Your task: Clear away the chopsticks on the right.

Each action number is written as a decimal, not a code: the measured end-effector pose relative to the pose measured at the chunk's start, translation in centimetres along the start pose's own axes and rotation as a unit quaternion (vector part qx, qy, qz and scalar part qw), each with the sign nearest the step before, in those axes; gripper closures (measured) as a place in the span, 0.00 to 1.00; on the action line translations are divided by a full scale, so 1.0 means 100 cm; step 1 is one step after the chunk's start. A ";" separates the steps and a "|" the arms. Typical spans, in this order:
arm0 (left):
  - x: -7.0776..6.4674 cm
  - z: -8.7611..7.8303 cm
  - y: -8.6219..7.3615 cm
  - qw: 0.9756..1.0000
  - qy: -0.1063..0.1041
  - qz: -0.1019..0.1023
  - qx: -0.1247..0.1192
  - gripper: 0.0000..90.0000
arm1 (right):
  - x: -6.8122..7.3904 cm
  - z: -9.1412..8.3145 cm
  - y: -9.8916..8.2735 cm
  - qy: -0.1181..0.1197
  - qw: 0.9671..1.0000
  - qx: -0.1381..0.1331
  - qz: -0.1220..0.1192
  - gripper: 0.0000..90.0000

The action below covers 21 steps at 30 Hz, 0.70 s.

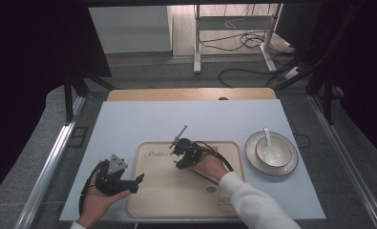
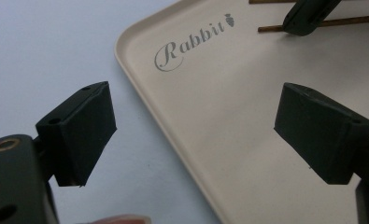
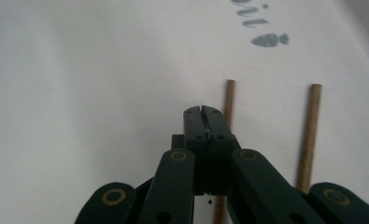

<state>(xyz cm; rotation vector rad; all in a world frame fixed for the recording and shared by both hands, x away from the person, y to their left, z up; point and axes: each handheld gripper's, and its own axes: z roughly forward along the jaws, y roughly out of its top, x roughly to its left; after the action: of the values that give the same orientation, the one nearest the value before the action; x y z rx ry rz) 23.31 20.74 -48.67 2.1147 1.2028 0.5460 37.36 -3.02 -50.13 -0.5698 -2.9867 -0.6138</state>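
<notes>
Near the front edge of the surface (image 1: 129,124), the left gripper (image 2: 191,135) sits cradled in the left hand (image 1: 98,200), jaws wide with nothing between them, over the left rim of a beige tray (image 1: 176,191). On that tray lie two wooden chopsticks (image 3: 309,135), side by side. The right gripper (image 3: 203,111) points at them, jaws pressed together with nothing between, beside the nearer stick. "Rabbit" with a carrot mark (image 2: 194,44) is printed on the tray. Farther right, a plate (image 1: 253,157) carries a bowl (image 1: 272,151) containing a white spoon (image 1: 268,138).

A white bowl (image 1: 272,151) holding a spoon (image 1: 268,137) sits on a plate (image 1: 287,164)
</notes>
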 end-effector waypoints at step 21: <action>0.000 0.001 0.001 1.000 0.001 0.000 -0.001 0.14 | -0.046 -0.016 -0.023 -0.076 0.994 -0.002 0.074 0.99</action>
<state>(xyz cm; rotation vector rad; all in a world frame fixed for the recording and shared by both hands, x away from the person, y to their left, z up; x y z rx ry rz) 23.41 20.74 -48.66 2.1116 1.2033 0.5491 40.76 -7.22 -50.02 -0.8677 -3.0440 -0.5901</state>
